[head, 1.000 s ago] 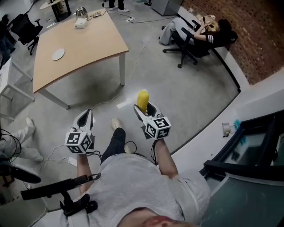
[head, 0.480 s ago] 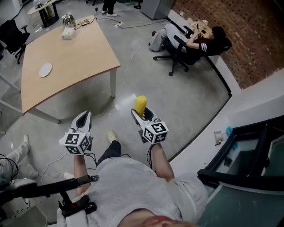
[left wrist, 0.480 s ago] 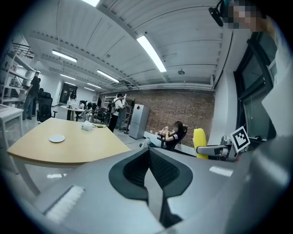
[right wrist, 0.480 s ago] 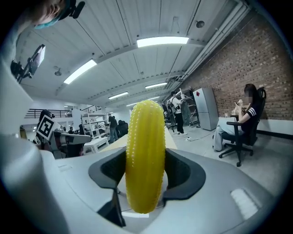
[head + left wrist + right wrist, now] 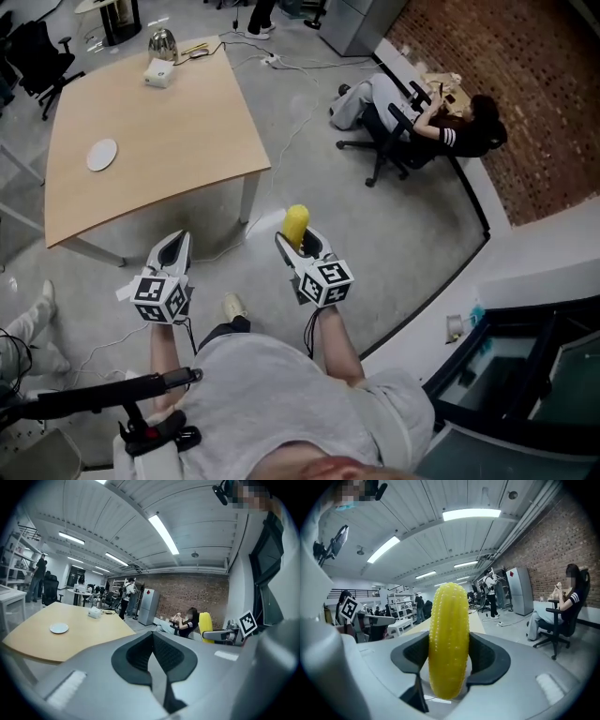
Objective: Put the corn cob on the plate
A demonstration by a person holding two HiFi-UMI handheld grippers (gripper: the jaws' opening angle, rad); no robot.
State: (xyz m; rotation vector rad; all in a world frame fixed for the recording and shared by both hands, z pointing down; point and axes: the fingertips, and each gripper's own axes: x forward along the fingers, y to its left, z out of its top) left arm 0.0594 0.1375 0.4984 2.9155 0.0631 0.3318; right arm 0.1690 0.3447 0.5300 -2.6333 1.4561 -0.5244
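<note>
R gripper (image 5: 298,238) clamps corn cob (image 5: 296,221); L gripper (image 5: 175,247) jaws together, empty. Both over concrete floor (image 5: 398,225) beside wooden table (image 5: 178,127) w/ white plate (image 5: 101,154).

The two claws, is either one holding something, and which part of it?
The right claw grips the bumpy yellow corn cob around its lower half. The left claw is shut, empty.

The yellow corn cob (image 5: 296,223) stands upright, clamped in the right gripper (image 5: 300,240), mid-frame. The small white plate (image 5: 101,155) lies flat on the table (image 5: 187,122), upper left.
</note>
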